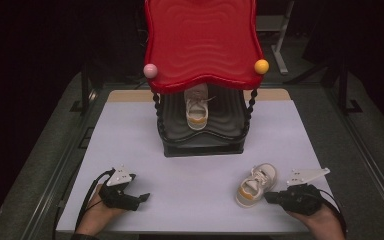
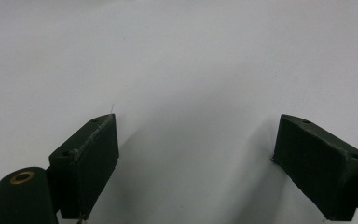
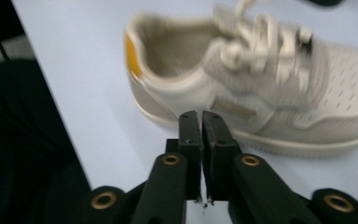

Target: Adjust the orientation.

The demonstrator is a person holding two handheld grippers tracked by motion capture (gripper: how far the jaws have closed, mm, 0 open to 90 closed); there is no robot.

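Note:
A small cream sneaker with an orange heel tab (image 1: 256, 184) (image 3: 261, 88) lies on the white tabletop at the front right. My right gripper (image 1: 271, 198) (image 3: 199, 116) is just behind its heel side, jaws pressed together with nothing between them, tips close to the shoe's sole. A matching sneaker (image 1: 197, 107) stands on the lower black shelf (image 1: 225, 131) of a rack with a red wavy top tray (image 1: 202, 40). My left gripper (image 1: 142, 198) (image 2: 196, 140) rests low over bare tabletop at the front left, jaws wide apart and empty.
The rack stands at the table's far middle, with a pink ball (image 1: 150, 70) and a yellow ball (image 1: 261, 66) at its top corners. The white table surface (image 1: 130, 140) has dark floor on all sides. The table's front edge lies just under both hands.

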